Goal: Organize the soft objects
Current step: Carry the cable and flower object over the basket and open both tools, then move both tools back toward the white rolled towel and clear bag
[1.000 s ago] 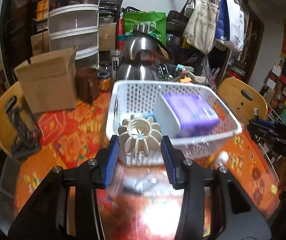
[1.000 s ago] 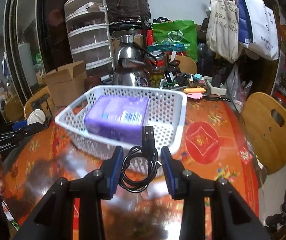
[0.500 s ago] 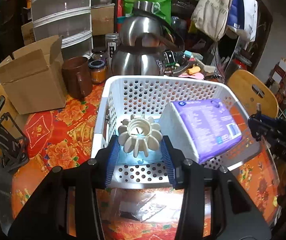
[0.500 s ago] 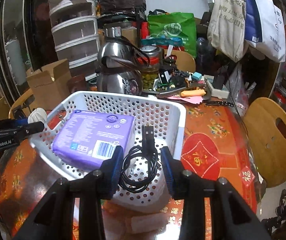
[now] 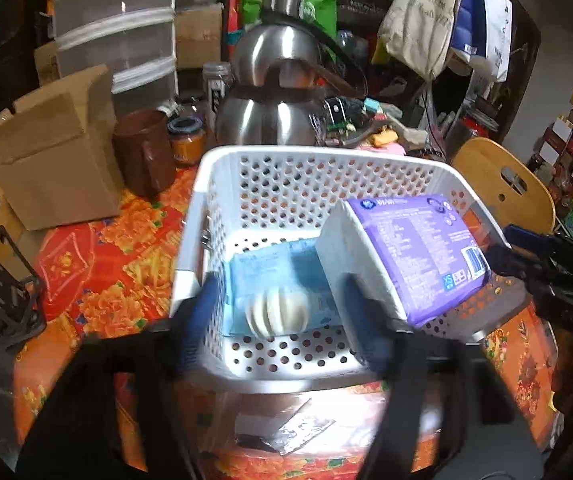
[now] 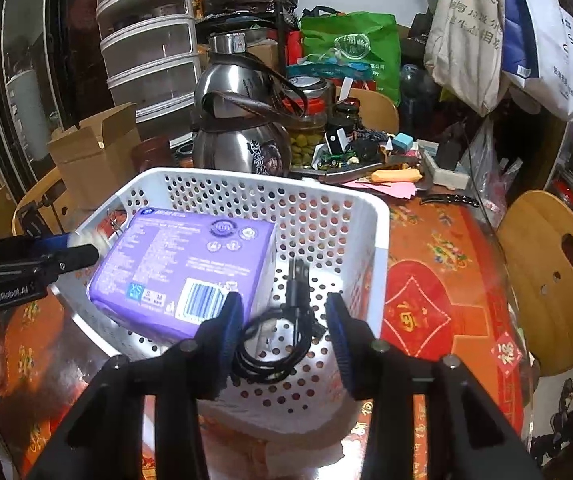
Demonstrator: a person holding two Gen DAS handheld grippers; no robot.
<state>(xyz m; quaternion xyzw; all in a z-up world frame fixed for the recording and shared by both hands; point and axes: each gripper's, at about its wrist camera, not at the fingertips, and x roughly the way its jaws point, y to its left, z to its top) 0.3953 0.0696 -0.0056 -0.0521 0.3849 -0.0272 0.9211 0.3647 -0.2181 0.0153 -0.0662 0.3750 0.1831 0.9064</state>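
Note:
A white perforated basket stands on the red floral table. A purple soft pack leans inside it, over a blue pack. My left gripper is open over the basket's near edge; a cream ribbed ball lies loose between its jaws on the blue pack. My right gripper is open over the basket; a coiled black cable sits between its jaws without touching the pads, and I cannot tell whether it rests on the basket floor.
A steel kettle, a brown mug, a jar and a cardboard box stand behind the basket. Wooden chairs flank the table. A foil packet lies in front.
Both grippers moved forward over the basket and opened wider. The left one let go of the ribbed ball, which dropped onto the blue pack. The right one loosened around the cable.

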